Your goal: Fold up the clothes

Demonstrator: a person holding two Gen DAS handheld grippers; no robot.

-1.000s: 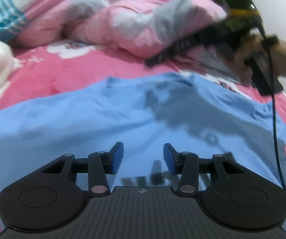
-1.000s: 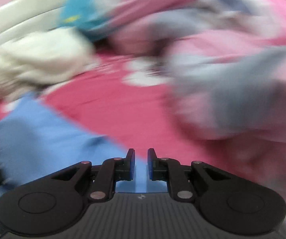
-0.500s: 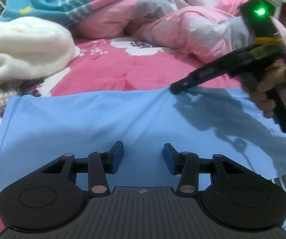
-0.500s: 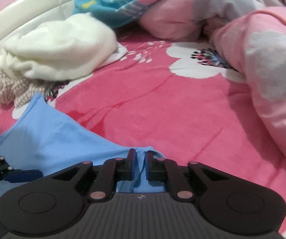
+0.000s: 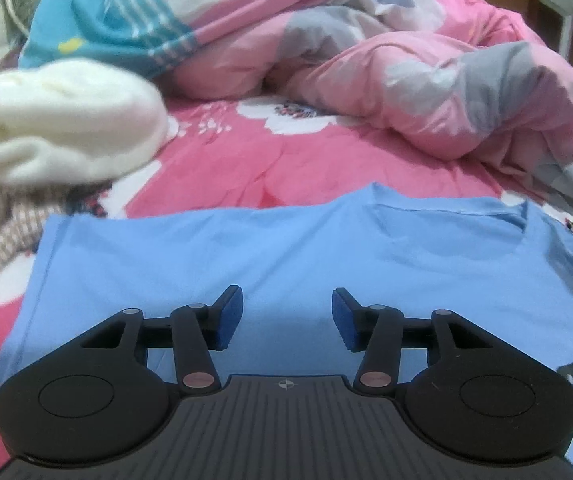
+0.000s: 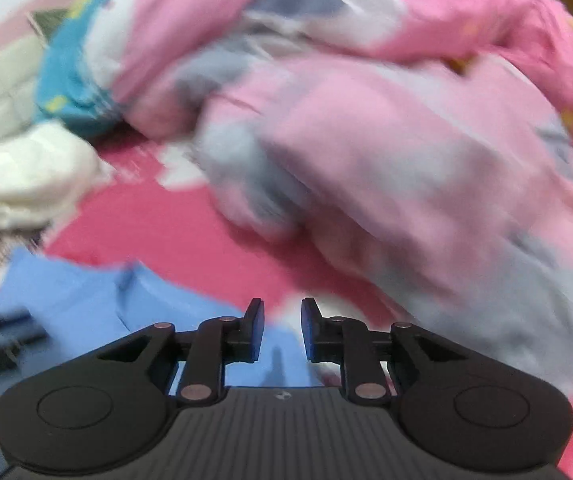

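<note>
Released by the right claw (image 6: 282,330), now opening and seemingly empty, the shirt (image 5: 286,256) lies before the empty, widening left claw (image 5: 286,322); smooth it before folding.

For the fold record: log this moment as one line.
task: fold clothes | blue T-shirt: flat on pink bedsheet | left claw: opening, nothing between | right claw: opening, nothing between

Blue on pink, all over the bed

Light blue T-shirt (image 5: 286,248), plain, dark lettering at its right edge; hot-pink bedsheet (image 5: 222,172) with white flowers; far right, pale pink duvet (image 5: 426,92) with grey and white patches; far left, teal fabric (image 5: 98,28) with white stripes; cream fleece (image 5: 58,120); brown-and-white checked cloth (image 5: 2,228); black grippers, blue pads (image 5: 231,316).
</note>
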